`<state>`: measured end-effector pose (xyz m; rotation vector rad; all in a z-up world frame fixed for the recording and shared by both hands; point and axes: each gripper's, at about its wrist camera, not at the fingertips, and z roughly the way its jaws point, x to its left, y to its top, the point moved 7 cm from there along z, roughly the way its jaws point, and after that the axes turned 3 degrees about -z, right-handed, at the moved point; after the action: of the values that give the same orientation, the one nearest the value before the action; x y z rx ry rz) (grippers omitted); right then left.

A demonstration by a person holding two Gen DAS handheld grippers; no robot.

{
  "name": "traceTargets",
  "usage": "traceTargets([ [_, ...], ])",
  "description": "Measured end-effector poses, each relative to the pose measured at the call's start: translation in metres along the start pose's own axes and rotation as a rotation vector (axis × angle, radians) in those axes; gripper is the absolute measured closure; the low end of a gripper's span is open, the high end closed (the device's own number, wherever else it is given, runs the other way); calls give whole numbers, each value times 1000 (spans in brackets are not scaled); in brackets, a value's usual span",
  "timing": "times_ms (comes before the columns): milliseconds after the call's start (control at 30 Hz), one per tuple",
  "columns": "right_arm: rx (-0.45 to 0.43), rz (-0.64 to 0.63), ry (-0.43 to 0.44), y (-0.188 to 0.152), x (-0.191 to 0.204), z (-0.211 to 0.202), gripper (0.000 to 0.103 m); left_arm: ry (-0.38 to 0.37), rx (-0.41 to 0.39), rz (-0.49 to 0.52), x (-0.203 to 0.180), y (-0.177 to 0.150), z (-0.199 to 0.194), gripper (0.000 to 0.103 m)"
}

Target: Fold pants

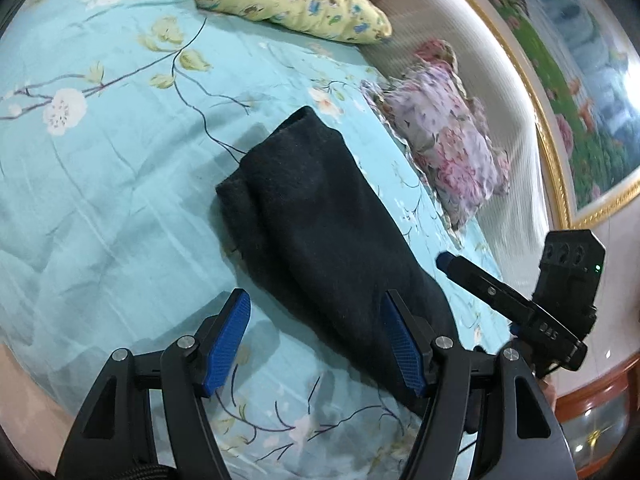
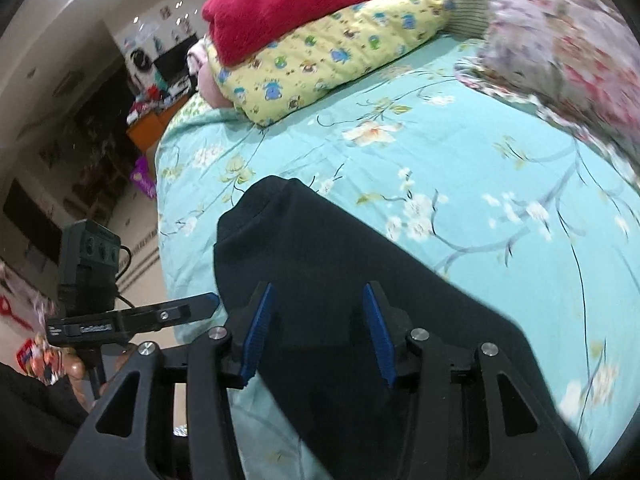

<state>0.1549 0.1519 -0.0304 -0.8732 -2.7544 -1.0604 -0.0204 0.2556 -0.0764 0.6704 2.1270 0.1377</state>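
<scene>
Two grippers: seen over a bed, one from each wrist view.
Pants [image 1: 320, 216]: dark, folded into a long narrow bundle, lay flat on the turquoise floral bedsheet [image 1: 100, 184], near the bed's edge.
Left gripper [image 1: 316, 344]: jaws spread wide, nothing pinched; left blue pad over bare sheet, right blue pad over the near end of the pants; contact could not be told.
Right gripper [image 2: 318, 336]: jaws parted, blue pads apart above the pants' dark cloth, no fold caught between them; whether the tips touched the cloth could not be told.
Yellow pillow [image 2: 332, 56]: printed with small cartoon figures, lay at the far side of the bed, well apart from the pants.
Red blanket [image 2: 288, 4]: rested on top of the yellow pillow.
Pink floral pillow [image 1: 444, 140]: lay just beside the pants' far end, against the striped headboard [image 1: 472, 56].
</scene>
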Motion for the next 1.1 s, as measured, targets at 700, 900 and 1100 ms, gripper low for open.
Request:
traceTargets([
  [700,221,-217,206,77,2,99,54,24,-65,-135,20,31,25,36],
  [900,294,-227,222,74,0,127,55,46,-84,-124,19,33,30,38],
  [1100,275,-210,255,70,4,129,79,67,-70,-116,26,39,39,76],
])
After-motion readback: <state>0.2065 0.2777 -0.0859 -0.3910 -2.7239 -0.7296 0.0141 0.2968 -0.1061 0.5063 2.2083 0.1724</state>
